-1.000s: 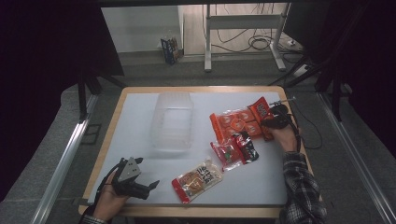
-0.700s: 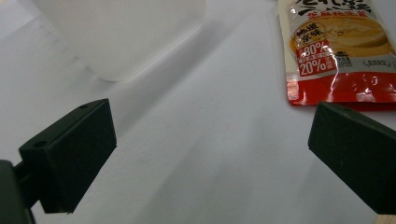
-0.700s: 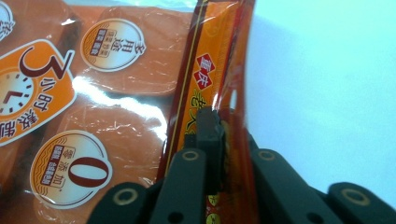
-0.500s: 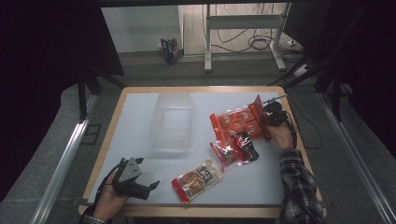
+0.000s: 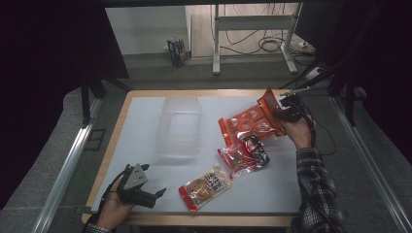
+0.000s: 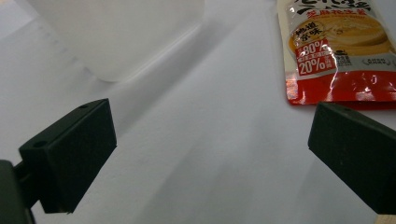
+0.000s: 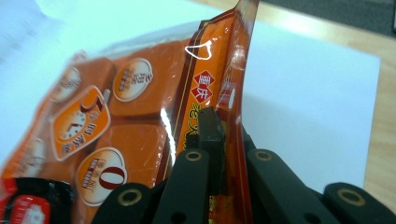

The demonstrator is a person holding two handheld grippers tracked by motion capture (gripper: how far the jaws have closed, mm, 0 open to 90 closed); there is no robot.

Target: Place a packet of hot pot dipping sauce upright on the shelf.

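Note:
My right gripper has just closed its jaws on the edge of a large orange snack bag, and that edge hangs lifted off the mat at the right. Below the bag lies a red-and-black packet, flat on the mat. A smaller orange-and-red pouch rests near the front edge. My left gripper sits low at the front left, open, with bare mat between its fingers. A clear plastic container stands mid-table.
A white mat covers the wooden table. Metal rails run along both sides of the table. Beyond its far edge a stand's legs and loose cables lie on the floor.
The right gripper has shut on the orange bag's edge and risen, tilting the bag up off the mat. The left gripper has stayed put.

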